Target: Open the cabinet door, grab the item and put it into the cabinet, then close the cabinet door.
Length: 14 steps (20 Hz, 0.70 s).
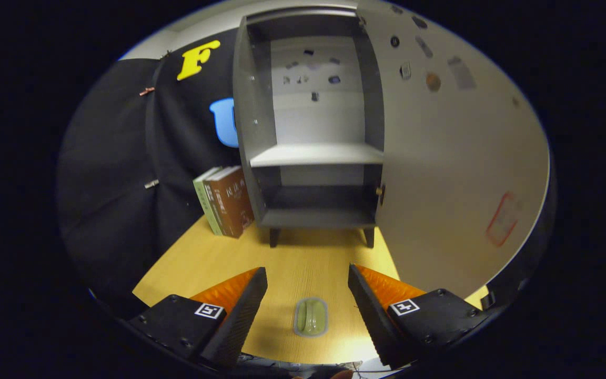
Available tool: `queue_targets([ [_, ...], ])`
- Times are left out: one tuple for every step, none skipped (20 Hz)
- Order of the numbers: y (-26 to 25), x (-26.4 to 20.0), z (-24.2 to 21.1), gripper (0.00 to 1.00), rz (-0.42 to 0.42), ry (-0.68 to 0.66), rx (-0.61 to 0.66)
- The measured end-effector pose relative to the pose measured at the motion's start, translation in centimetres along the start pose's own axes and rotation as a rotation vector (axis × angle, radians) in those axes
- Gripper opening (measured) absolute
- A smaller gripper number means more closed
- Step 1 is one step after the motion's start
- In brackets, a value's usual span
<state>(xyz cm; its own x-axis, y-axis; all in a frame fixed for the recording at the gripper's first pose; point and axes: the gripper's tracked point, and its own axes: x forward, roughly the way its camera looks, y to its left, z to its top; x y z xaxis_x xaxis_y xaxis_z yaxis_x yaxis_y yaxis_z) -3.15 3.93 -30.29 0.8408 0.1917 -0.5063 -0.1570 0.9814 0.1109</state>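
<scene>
I hold the gripper (307,295) wide open over the green packet (311,317), straddling it for a grab; the cabinet door (455,158) stands open.

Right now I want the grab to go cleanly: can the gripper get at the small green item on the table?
Probably yes. The gripper is open, and the green item lies flat between its fingers on bare table, nothing covering it.

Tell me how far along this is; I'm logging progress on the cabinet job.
Done: the cabinet door stands swung open, showing the cabinet and its shelf. In hand: the tool is open, its fingers either side of the small green item lying on the table, not gripped. Left: grasp it, place it inside, close the door.
</scene>
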Motion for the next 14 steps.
queue_targets([
  [-0.4, 1.6, -2.4, 0.98, -0.007, 0.046, -0.002],
  [-0.6, 2.9, -4.4, 0.98, -0.009, 0.083, 0.003],
  [-0.8, 4.4, -6.3, 0.98, -0.022, 0.121, 0.007],
  [-0.9, 5.9, -7.9, 0.98, -0.032, 0.160, 0.006],
  [-0.6, 7.4, -9.3, 0.98, -0.050, 0.201, 0.002],
  [-0.7, 8.7, -10.5, 0.97, -0.061, 0.228, -0.003],
  [-0.9, 9.6, -12.0, 0.90, -0.070, 0.255, -0.003],
  [-1.3, 10.0, -12.9, 0.83, -0.076, 0.267, -0.009],
  [-1.5, 10.2, -13.7, 0.70, -0.083, 0.285, -0.015],
  [-1.5, 10.5, -14.4, 0.67, -0.087, 0.306, -0.019],
  [-1.3, 11.0, -15.2, 0.66, -0.092, 0.323, -0.016],
  [-1.3, 11.2, -15.7, 0.66, -0.105, 0.345, -0.019],
  [-1.3, 11.9, -16.7, 0.54, -0.113, 0.370, -0.023],
  [-1.2, 11.9, -16.7, 0.41, -0.112, 0.388, -0.030],
])
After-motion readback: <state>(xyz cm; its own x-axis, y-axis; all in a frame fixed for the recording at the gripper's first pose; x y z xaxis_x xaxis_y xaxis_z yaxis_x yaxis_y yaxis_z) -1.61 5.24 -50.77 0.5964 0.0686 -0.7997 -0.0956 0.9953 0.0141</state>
